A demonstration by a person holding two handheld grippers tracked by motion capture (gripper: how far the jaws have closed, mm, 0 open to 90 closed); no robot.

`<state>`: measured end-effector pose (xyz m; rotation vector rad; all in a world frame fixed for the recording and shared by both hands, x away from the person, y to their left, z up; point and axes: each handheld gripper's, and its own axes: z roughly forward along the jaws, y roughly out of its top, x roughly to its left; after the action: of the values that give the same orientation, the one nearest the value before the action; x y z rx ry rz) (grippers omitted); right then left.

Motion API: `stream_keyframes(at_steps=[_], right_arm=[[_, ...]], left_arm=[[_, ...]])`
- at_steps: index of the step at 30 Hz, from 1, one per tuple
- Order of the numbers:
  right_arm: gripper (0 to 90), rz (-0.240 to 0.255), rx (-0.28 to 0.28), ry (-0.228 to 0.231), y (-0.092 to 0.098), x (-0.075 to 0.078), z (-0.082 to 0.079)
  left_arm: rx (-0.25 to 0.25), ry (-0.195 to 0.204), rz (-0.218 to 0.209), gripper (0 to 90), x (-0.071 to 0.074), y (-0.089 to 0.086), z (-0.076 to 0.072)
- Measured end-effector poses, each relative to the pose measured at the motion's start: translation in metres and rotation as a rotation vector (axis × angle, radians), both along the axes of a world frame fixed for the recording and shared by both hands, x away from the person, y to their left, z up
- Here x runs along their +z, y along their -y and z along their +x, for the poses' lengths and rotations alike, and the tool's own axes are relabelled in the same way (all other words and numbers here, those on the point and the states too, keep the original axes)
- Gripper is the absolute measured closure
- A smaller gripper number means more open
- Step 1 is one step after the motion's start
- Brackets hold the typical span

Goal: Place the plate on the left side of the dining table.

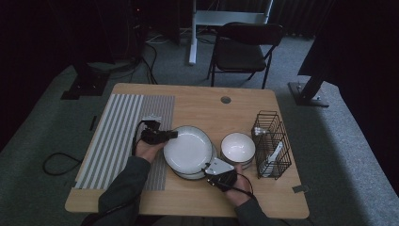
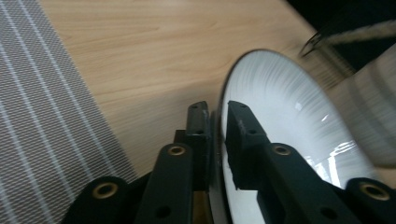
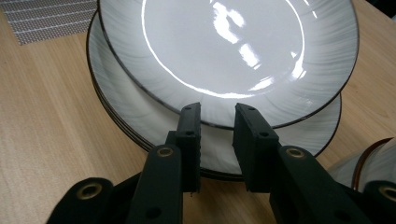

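The left gripper [image 2: 215, 116] has its fingers clenched on the rim of the top plate [image 1: 187, 146], which sits tilted on the stack [image 3: 140, 126] at the centre of the bench [image 1: 197, 101]. The right gripper [image 3: 216, 116] hovers at the stack's near edge, fingers released. With one thin rim grip, the glossy plate could slip and clatter down; no writing is readable.
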<state>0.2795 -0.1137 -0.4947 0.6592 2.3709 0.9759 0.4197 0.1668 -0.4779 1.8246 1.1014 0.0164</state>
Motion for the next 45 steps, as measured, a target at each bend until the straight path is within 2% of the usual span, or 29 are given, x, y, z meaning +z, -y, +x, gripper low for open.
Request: stream_keyframes(at_steps=[1, 2, 3, 8, 11, 21, 26, 28, 35, 39, 41, 45], right_arm=[[71.7, 0.000, -0.001, 0.002, 0.000, 0.000, 0.000], [71.8, 0.001, -0.002, 0.001, 0.000, 0.000, 0.000], [71.7, 0.001, -0.003, 0.002, -0.001, -0.001, 0.000], [71.5, -0.002, -0.004, 0.008, -0.001, -0.001, -0.001], [71.1, -0.001, -0.005, 0.020, -0.001, -0.001, -0.002], [70.7, 0.026, -0.023, 0.052, 0.003, 0.002, -0.005], [70.7, 0.031, -0.026, 0.062, 0.003, 0.003, -0.006], [70.7, 0.032, -0.027, 0.062, 0.003, 0.003, -0.006], [70.7, 0.035, -0.026, 0.063, 0.003, 0.002, -0.006], [70.7, 0.038, -0.025, 0.064, 0.003, 0.002, -0.007], [70.7, 0.039, -0.024, 0.064, 0.003, 0.002, -0.007], [70.7, 0.037, -0.023, 0.066, 0.002, 0.002, -0.008]], left_arm=[[-0.005, 0.006, -0.005, 83.5, 0.001, 0.000, -0.001], [0.000, 0.026, 0.035, 84.3, 0.004, 0.002, -0.003], [0.002, 0.027, 0.035, 84.4, 0.005, 0.003, -0.003], [0.007, 0.017, -0.002, 84.5, 0.004, 0.000, -0.003], [0.033, 0.014, -0.020, 84.4, 0.002, -0.003, -0.004], [0.106, 0.044, -0.043, 83.4, 0.010, -0.017, -0.009], [0.139, 0.033, -0.113, 83.4, 0.011, -0.029, -0.010], [0.152, 0.039, -0.127, 83.4, 0.014, -0.033, -0.010], [0.199, 0.073, -0.150, 83.2, 0.027, -0.052, -0.013], [0.217, 0.077, -0.163, 83.1, 0.030, -0.060, -0.015], [0.249, 0.084, -0.175, 83.1, 0.033, -0.070, -0.017], [0.279, 0.090, -0.186, 83.0, 0.035, -0.081, -0.018]])
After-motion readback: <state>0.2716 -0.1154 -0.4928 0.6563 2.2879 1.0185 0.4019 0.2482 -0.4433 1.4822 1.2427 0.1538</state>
